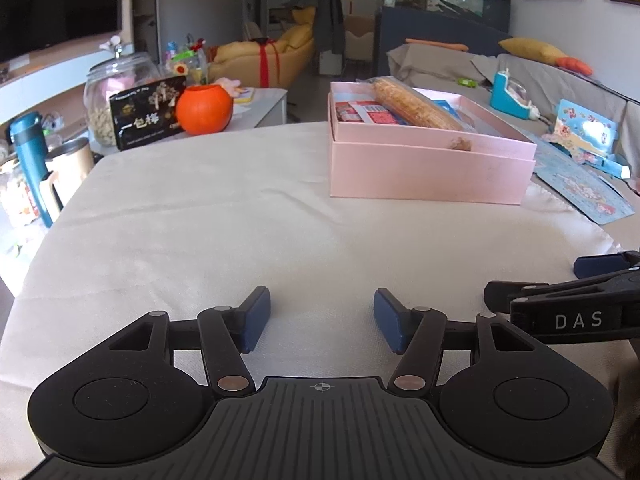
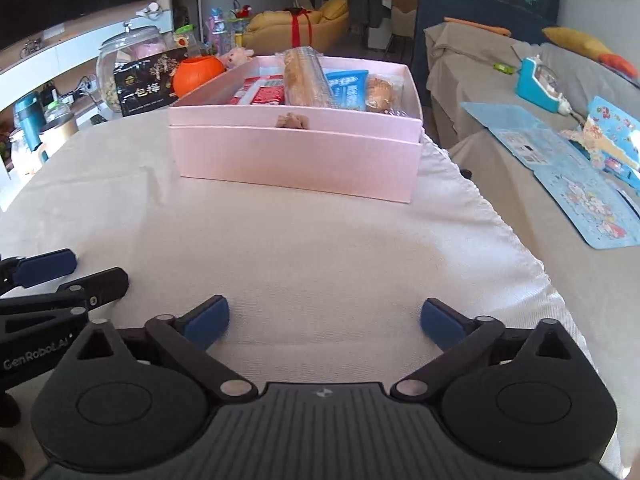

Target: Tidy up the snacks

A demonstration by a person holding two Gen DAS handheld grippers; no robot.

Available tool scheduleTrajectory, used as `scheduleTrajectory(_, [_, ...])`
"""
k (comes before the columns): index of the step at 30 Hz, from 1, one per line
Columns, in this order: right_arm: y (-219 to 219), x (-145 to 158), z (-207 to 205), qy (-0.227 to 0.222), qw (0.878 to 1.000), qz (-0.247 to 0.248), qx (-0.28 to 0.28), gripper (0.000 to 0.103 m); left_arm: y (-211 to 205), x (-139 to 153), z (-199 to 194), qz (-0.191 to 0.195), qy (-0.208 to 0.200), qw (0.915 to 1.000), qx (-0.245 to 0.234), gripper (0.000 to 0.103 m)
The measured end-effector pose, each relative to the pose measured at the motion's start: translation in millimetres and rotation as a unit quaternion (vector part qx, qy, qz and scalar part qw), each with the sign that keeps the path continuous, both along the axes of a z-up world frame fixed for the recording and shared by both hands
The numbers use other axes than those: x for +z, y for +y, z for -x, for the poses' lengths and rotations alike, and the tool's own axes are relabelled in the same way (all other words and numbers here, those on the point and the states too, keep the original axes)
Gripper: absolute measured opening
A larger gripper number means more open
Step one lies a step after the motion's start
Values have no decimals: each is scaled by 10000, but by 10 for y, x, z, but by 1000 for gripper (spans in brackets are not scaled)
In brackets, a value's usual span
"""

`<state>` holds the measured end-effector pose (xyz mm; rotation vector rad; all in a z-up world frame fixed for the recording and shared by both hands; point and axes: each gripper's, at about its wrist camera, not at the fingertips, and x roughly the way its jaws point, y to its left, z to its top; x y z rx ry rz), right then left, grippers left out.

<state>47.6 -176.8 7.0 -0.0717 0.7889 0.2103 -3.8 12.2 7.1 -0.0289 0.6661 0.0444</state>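
Observation:
A pink box [image 1: 428, 172] [image 2: 296, 160] stands on the cream tablecloth, beyond both grippers. Inside lie a long clear-wrapped biscuit roll [image 1: 416, 106] [image 2: 306, 76], red packets [image 1: 366, 114] [image 2: 260, 94], a blue packet [image 2: 348, 88] and a wrapped bun [image 2: 380, 92]. My left gripper [image 1: 322, 318] hovers low over bare cloth, open, nothing between its blue pads. My right gripper [image 2: 324, 320] is wide open and empty over the cloth too. Each gripper shows at the other view's edge: the right gripper [image 1: 560, 280] and the left gripper [image 2: 72, 272].
To the left, off the table, stand a glass jar [image 1: 116, 92], a black snack box [image 1: 150, 120], an orange pumpkin pot [image 1: 204, 108] and a teal bottle [image 1: 30, 152]. A covered sofa on the right carries blue cards [image 2: 560, 168] and a teal toy [image 1: 510, 94].

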Motion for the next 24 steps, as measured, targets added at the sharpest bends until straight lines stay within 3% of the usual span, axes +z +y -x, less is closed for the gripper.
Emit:
scheduleTrajectory(3, [-15, -10, 3, -103, 9999, 12, 83, 103, -56, -6, 13, -117, -34, 9999, 53, 62])
scheduleTrajectory(5, [-34, -70, 90, -516, 9984, 1, 248, 103, -64, -10, 13, -130, -40, 9999, 57, 62])
scheduleTrajectory(24, [-69, -55, 87, -457, 9987, -102, 190, 103, -50, -13, 15, -71, -44, 9999, 63, 63])
